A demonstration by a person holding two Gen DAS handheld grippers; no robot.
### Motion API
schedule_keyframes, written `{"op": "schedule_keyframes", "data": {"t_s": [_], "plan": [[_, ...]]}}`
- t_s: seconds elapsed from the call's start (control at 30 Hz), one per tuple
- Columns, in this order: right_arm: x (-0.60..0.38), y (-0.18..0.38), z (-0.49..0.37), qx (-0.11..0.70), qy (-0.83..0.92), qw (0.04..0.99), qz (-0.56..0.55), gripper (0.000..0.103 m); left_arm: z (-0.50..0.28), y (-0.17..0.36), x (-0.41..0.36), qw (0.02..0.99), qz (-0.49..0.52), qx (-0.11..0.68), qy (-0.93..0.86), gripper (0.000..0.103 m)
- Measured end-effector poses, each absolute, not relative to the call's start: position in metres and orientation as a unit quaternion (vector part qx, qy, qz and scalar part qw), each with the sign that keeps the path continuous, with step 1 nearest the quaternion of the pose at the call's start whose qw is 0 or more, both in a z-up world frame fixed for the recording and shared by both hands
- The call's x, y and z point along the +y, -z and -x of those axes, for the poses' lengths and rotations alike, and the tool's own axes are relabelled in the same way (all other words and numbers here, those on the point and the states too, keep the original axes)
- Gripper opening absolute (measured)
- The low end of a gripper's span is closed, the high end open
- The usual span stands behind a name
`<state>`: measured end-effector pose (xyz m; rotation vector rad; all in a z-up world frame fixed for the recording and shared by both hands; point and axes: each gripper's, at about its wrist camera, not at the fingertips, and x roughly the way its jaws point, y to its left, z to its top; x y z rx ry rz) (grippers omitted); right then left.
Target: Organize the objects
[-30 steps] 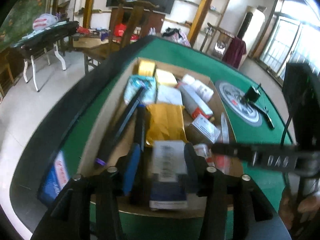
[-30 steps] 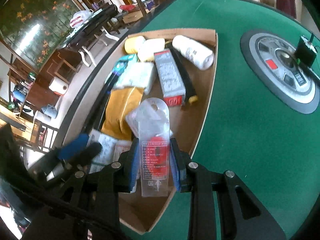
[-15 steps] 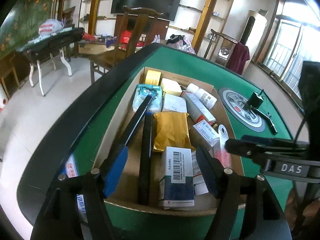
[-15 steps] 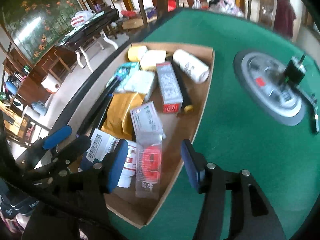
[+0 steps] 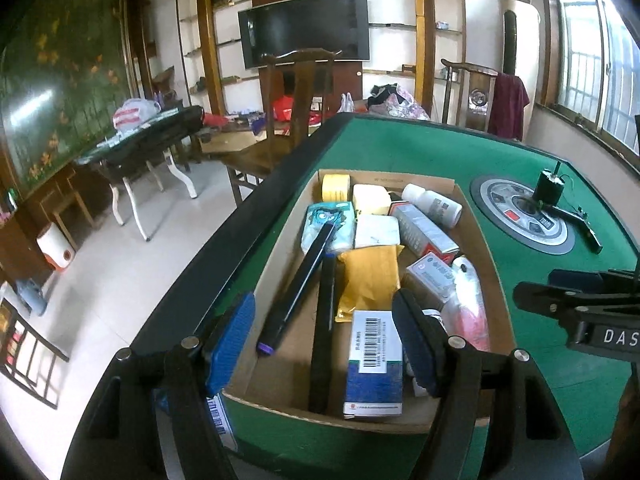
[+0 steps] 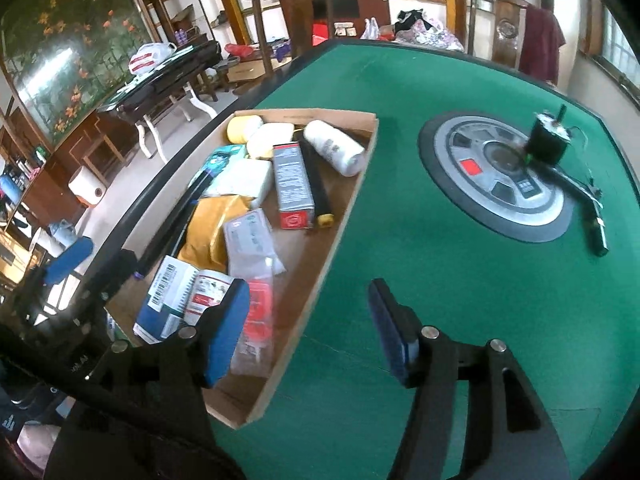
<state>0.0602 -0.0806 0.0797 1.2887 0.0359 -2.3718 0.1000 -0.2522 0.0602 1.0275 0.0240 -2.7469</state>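
A green felt table (image 6: 400,240) with a black rim carries a shallow cardboard box (image 5: 288,352) near its left edge and a round grey control panel (image 6: 496,184) at its centre. The left gripper (image 5: 326,344) hangs over the box's near end with nothing gripped; its jaws have just been opening, and the blue-and-white barcode box (image 5: 374,364) lies flat below between them, beside a long black marker (image 5: 296,292) and a yellow padded envelope (image 5: 370,280). The right gripper (image 6: 310,330) is likewise released, jaws just opened, straddling the box's right wall; the clear blister pack with a red item (image 6: 256,316) lies in the box by its left finger. Beyond stand wooden chairs, a wall television (image 5: 304,28) and tiled floor.
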Motion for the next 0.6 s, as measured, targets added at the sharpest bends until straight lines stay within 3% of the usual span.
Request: {"op": "schedule_keyframes", "data": {"t_s": [0.6], "plan": [[0.02, -0.084, -0.06, -0.063, 0.874, 0.176, -0.449, 0.06, -0.1, -0.076, -0.186, 0.083, -0.354, -0.051, 0.93, 0.065]]}}
